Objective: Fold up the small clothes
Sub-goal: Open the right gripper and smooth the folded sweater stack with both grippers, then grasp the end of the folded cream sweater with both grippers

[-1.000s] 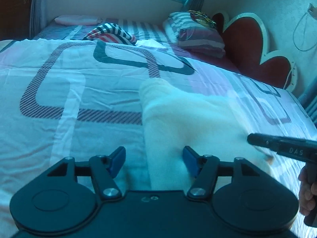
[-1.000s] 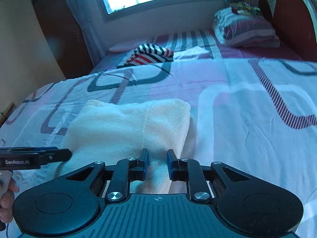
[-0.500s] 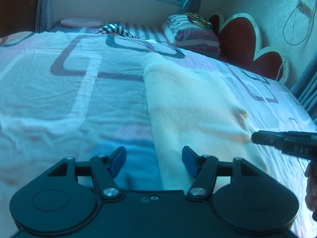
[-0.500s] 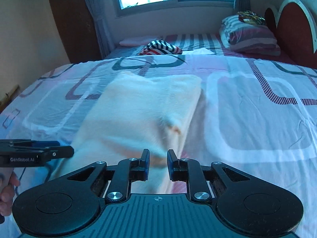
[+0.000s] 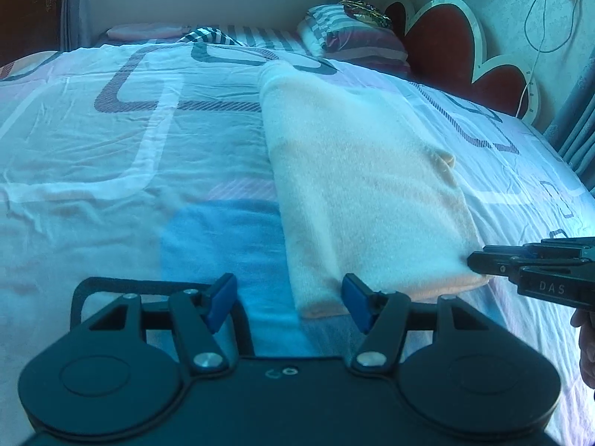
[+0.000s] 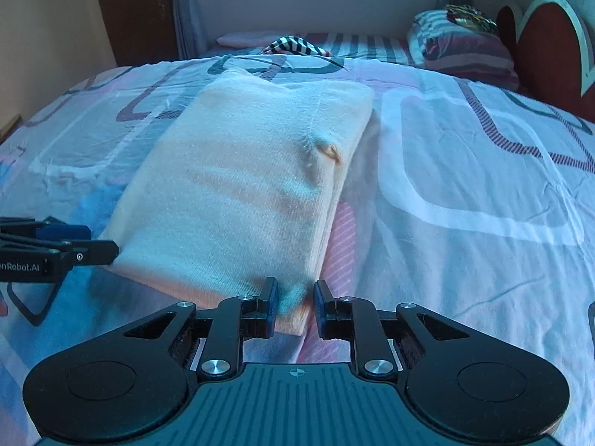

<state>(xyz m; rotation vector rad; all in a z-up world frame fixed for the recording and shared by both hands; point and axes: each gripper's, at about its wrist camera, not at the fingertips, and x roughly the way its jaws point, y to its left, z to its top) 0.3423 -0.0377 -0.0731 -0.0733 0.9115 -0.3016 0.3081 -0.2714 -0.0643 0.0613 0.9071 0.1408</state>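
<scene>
Cream garment [image 6: 238, 189]: lay folded on bed [image 6: 465, 186]; left claw [image 5: 290, 306] wide, right claw [image 6: 295, 308] narrow, both empty at its near corners, seemingly for next fold.

Both wrist views low, sharing folded garment [image 5: 364, 193].

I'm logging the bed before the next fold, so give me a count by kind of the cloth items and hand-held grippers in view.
Folded cream garment: 1
Striped garment: 1
Pillows: 2, striped and pink
Bedsheet: 1
Hand-held grippers: 2, left and right
Total: 7
</scene>
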